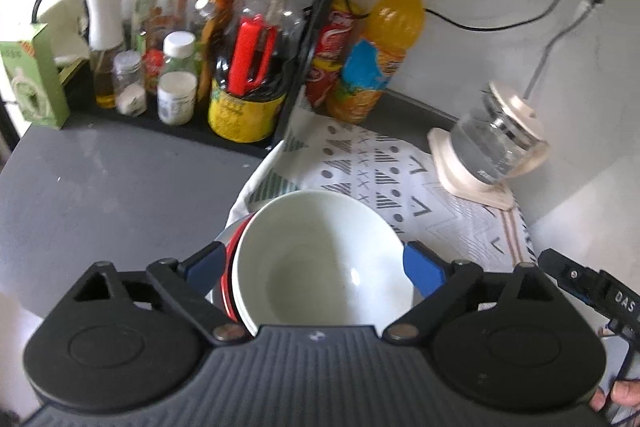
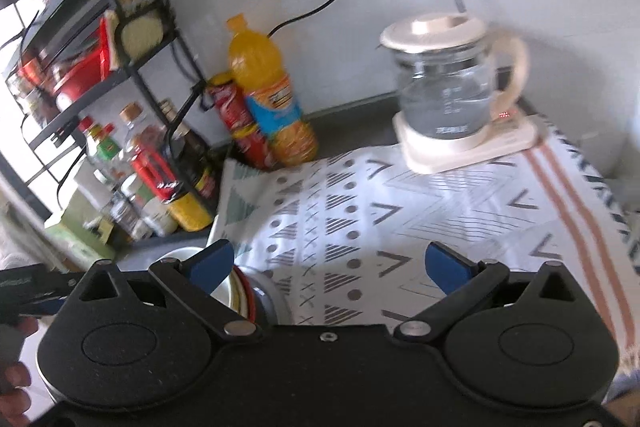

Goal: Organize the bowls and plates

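White bowl (image 1: 320, 259) nested atop stacked bowls on patterned cloth (image 1: 404, 175), desk edge. Left gripper (image 1: 316, 271) fingers spread around rim, not touching; right gripper (image 2: 328, 267) spread, empty. Risk: finger clips rim, tilted stack slides off.

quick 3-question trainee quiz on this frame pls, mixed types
1. True or false: the left gripper is clamped on the white bowl.
2. What does the glass kettle stand on? A) bare counter B) patterned cloth C) rack shelf
3. What colour is the drink in the bottle by the wall?

Key:
1. False; its jaws are open, with the stacked bowl between them.
2. B
3. Orange
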Demonstrator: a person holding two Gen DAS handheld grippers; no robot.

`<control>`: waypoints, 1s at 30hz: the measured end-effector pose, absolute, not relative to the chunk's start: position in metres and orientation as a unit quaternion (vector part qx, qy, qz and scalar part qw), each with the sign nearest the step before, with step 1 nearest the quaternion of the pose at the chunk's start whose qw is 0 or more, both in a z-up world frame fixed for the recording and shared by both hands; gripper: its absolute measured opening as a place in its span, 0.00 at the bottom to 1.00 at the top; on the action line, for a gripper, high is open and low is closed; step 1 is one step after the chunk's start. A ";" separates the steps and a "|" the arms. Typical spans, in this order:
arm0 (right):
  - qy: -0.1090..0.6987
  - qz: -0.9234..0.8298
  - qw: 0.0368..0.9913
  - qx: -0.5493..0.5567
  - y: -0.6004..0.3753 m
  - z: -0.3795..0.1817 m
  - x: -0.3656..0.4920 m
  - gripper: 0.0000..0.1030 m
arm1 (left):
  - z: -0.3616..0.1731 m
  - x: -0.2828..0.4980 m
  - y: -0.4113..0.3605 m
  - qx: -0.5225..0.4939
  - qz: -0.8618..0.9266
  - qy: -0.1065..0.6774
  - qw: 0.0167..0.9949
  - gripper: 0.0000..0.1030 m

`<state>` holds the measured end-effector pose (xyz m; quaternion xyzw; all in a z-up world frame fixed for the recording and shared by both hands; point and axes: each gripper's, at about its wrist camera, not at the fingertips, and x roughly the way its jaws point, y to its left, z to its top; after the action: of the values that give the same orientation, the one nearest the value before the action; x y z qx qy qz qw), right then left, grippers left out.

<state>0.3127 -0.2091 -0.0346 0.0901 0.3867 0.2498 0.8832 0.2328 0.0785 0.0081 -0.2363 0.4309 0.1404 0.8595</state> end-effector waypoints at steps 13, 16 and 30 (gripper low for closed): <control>0.355 0.146 0.919 0.086 -0.213 -0.018 0.228 1.00 | 0.028 0.183 0.089 -0.191 0.058 0.414 0.888 1.00; 0.353 0.131 0.922 0.091 -0.214 -0.012 0.209 1.00 | 0.029 0.172 0.088 -0.183 0.046 0.415 0.890 1.00; 0.338 0.080 0.934 0.085 -0.222 0.005 0.138 1.00 | 0.043 0.130 0.076 -0.134 -0.007 0.413 0.901 1.00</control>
<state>0.1379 -0.2224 0.0045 0.0854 0.3380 0.0803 0.9338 0.1302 0.0760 0.0428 -0.1344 0.4127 -0.0072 0.9009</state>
